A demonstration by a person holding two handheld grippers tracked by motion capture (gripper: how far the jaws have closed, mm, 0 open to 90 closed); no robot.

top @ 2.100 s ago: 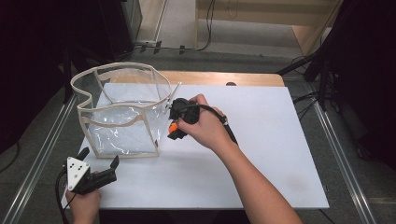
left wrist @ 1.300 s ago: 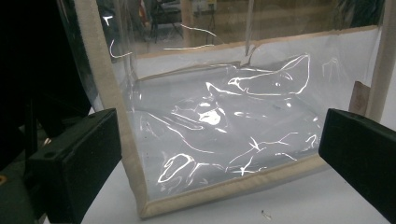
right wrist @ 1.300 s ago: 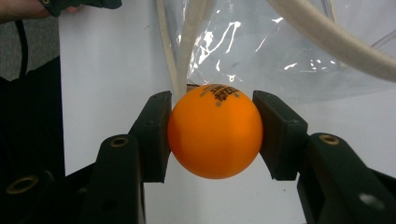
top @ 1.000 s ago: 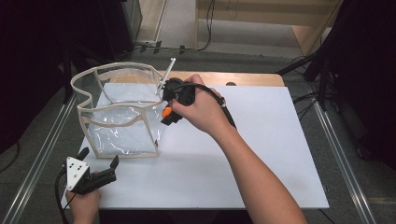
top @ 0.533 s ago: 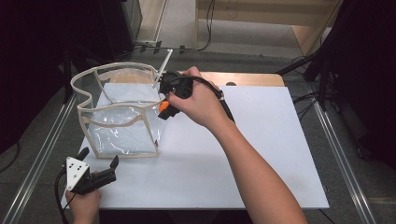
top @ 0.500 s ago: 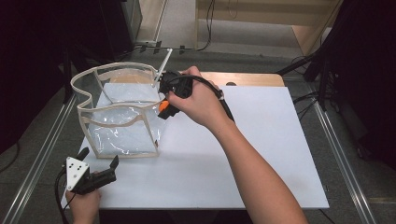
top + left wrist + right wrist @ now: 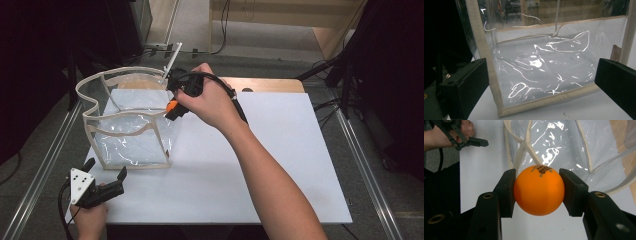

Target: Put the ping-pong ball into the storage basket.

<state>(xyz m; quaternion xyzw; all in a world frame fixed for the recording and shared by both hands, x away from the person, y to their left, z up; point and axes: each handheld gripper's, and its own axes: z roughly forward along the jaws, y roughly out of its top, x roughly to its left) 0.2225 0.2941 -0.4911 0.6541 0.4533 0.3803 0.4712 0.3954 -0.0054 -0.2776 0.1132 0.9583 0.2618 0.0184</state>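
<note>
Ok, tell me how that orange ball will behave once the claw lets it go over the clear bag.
The orange ball is smooth and round, so it will probably roll or bounce on landing. It looks like a hollow table-tennis ball, likely very light, and the right claw holds it only by its sides. The clear bag looks thin and crinkled, so its walls may flex when hit.

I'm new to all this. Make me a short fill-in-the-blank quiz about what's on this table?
1. The right gripper holds a ball coloured ____.
2. The bag is made of clear ____.
3. The left gripper has its jaws ____.
4. The bag stands on a ____ board.

Missing words: orange; plastic; open; white
</note>
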